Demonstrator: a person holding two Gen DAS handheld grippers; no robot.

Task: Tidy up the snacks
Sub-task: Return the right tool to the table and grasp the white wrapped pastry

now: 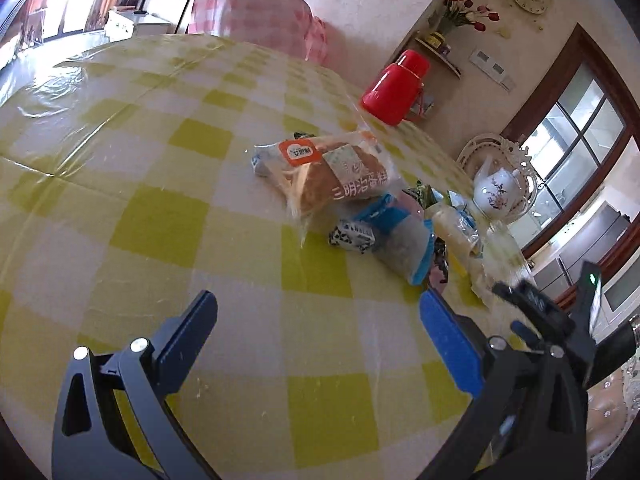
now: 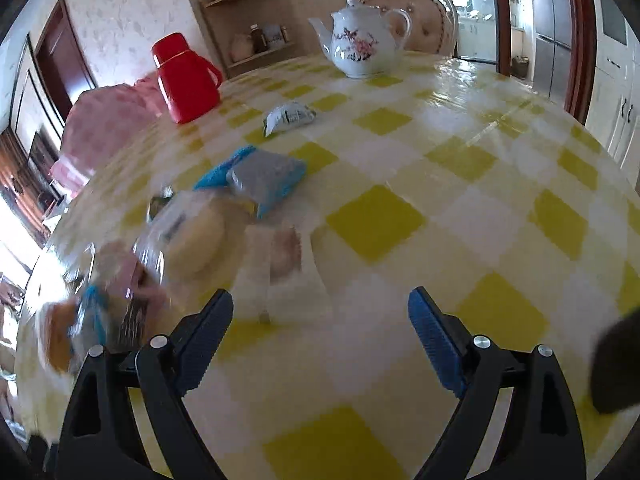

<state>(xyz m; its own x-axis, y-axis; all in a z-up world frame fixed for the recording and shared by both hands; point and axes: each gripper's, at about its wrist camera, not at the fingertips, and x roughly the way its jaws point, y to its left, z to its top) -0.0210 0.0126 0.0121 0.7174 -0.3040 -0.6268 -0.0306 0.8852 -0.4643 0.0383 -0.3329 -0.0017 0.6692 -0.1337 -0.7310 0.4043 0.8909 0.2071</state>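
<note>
Several snack packets lie in a loose cluster on the yellow-checked table (image 1: 120, 160). In the left wrist view a sandwich-cake packet (image 1: 332, 172) with an orange label lies ahead, with a blue-edged packet (image 1: 400, 236) and a small black-and-white packet (image 1: 352, 238) behind it. My left gripper (image 1: 318, 320) is open and empty, short of them. In the right wrist view the blue-edged packet (image 2: 260, 176) and a small white packet (image 2: 288, 118) lie ahead; blurred clear-wrapped packets (image 2: 192, 236) lie to the left. My right gripper (image 2: 320, 312) is open and empty above the cloth.
A red thermos jug (image 1: 394, 88) and a white flowered teapot (image 1: 496, 192) stand at the table's far side; both also show in the right wrist view, the jug (image 2: 184, 80) and the teapot (image 2: 362, 44). A pink-covered chair (image 1: 260, 12) stands behind the table.
</note>
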